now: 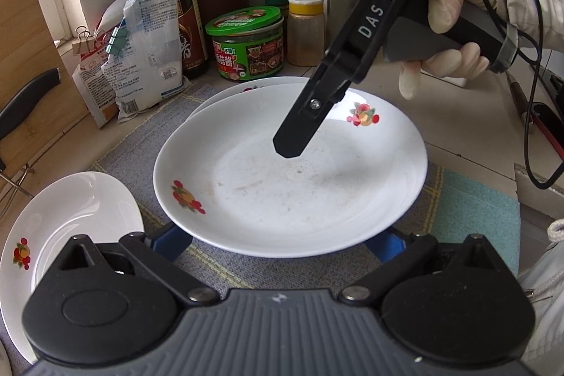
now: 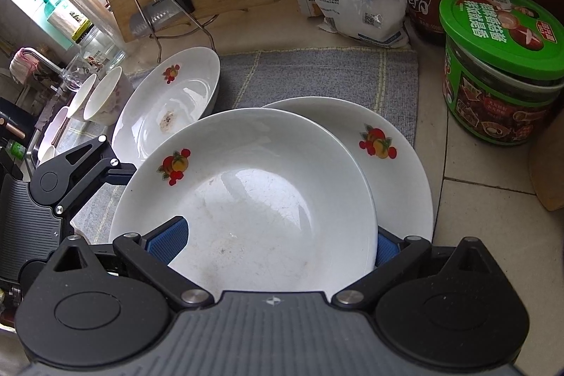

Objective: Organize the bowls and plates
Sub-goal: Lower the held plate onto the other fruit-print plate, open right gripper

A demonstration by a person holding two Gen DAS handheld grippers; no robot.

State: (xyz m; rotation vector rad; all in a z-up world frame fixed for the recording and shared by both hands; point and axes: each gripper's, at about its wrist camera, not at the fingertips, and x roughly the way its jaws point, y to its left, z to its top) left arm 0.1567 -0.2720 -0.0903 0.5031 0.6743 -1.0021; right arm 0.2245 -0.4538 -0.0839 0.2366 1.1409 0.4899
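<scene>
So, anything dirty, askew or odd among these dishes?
Yes. The lone plate at the mat's left has a brown dried residue patch at its centre. The top plate of the overlapping pair sits offset on the lower plate and shows faint smears.

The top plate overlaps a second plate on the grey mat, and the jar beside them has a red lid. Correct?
Not quite: the jar has a green lid, not red, as the right wrist view shows. The rest holds: the top plate overlaps a second plate on the grey mat.

Both wrist cams look down close, from opposite sides, sharing top plate (image 1: 289,171) (image 2: 246,199).
</scene>
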